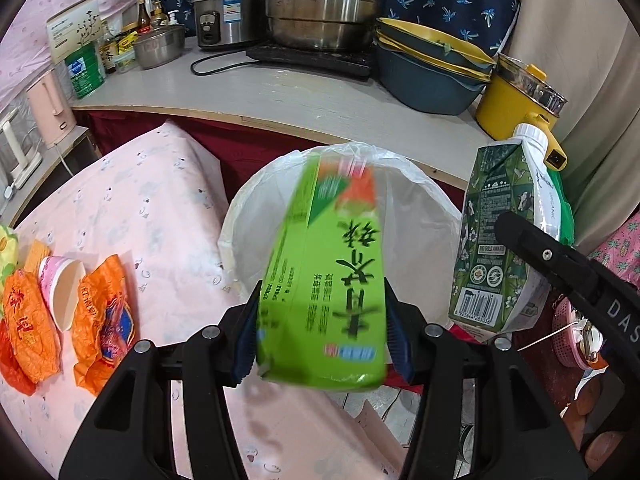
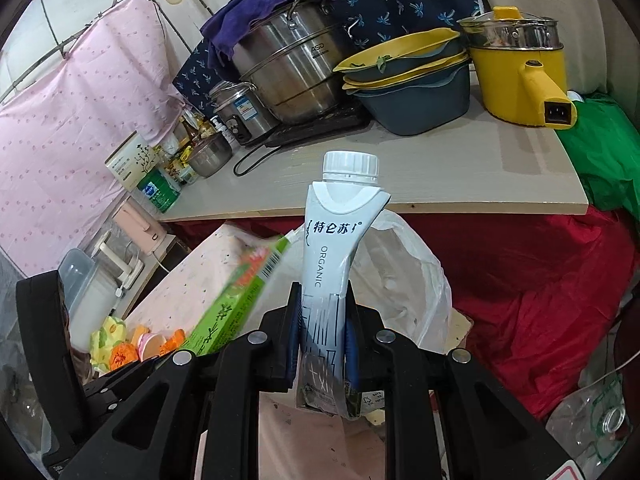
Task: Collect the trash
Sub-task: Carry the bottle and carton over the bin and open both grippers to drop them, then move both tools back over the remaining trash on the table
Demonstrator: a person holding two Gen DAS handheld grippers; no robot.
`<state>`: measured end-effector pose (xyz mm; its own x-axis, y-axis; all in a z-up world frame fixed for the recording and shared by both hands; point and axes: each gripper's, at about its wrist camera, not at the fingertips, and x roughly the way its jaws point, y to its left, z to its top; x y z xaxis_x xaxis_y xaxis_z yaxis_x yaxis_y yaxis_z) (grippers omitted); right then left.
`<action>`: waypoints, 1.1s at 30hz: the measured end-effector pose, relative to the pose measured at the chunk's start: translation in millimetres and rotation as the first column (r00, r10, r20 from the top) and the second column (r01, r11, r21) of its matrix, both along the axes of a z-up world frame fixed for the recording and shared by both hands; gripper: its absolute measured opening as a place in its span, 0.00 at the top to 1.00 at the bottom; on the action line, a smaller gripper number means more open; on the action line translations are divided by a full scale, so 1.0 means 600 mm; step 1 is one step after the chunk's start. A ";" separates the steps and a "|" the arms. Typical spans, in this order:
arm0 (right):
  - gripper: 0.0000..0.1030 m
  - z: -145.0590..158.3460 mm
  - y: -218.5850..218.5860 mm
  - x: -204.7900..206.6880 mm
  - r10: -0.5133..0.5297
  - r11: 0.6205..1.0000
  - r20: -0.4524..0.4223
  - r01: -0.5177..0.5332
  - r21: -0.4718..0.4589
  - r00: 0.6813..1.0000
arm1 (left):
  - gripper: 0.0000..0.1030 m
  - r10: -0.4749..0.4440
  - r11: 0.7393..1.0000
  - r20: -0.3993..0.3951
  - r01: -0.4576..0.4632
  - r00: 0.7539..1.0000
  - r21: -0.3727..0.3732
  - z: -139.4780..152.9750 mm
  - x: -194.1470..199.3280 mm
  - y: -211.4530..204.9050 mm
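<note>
The left tongs (image 1: 322, 340) are clamped on a glossy green tea carton (image 1: 328, 272), held tilted over the white-lined bin (image 1: 424, 216) just off the pink bench's (image 1: 160, 216) far corner. The right tongs (image 2: 322, 340) pinch a creased, flattened milk carton (image 2: 340, 248) with a ribbed white cap beside it. Both smooth cartons could slip or, let go early, strike the liner's floppy rim and fall outside. Crinkled orange wrappers (image 1: 104, 320) and a paper cup (image 1: 66, 286) lie near the bench's left edge.

Both views are evenly and softly lit, with only faint shadows. Strong fisheye bending curves the counter (image 1: 304, 96) edge and leaves dark corners. The green carton (image 1: 324, 280) is motion-blurred at its top; glare streaks the steel pot (image 1: 324, 8). Distant items stay fairly sharp.
</note>
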<state>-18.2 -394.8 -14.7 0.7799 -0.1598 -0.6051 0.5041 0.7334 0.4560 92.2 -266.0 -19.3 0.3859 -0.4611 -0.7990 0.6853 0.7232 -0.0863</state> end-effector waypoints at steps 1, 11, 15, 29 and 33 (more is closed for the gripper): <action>0.83 -0.002 -0.003 0.000 -0.002 1.000 -0.001 0.002 0.003 1.000 | 0.51 -0.002 1.000 -0.001 0.002 1.000 0.000 -0.002 0.001 -0.004; 0.83 -0.010 -0.013 0.013 0.000 1.000 -0.008 0.000 0.010 1.000 | 0.45 0.031 1.000 0.002 -0.031 1.000 0.000 -0.006 0.018 -0.007; 0.83 -0.012 -0.009 0.025 0.011 1.000 -0.011 -0.011 0.011 1.000 | 0.45 0.058 0.998 0.008 -0.058 0.998 -0.002 -0.005 0.028 0.009; 0.78 -0.008 0.015 0.081 0.053 0.998 -0.019 -0.054 -0.017 0.998 | 0.33 0.145 0.989 0.032 -0.144 0.989 -0.019 0.003 0.054 0.067; 0.78 0.003 0.024 0.086 0.061 0.997 -0.013 -0.061 -0.037 0.998 | 0.32 0.158 0.987 0.026 -0.157 0.987 -0.025 0.004 0.059 0.077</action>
<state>33.2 -380.2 -13.2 0.7816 -0.1349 -0.6091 0.4631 0.7797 0.4215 127.3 -220.0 -16.6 0.4775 -0.4107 -0.7768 0.5654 0.8203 -0.0862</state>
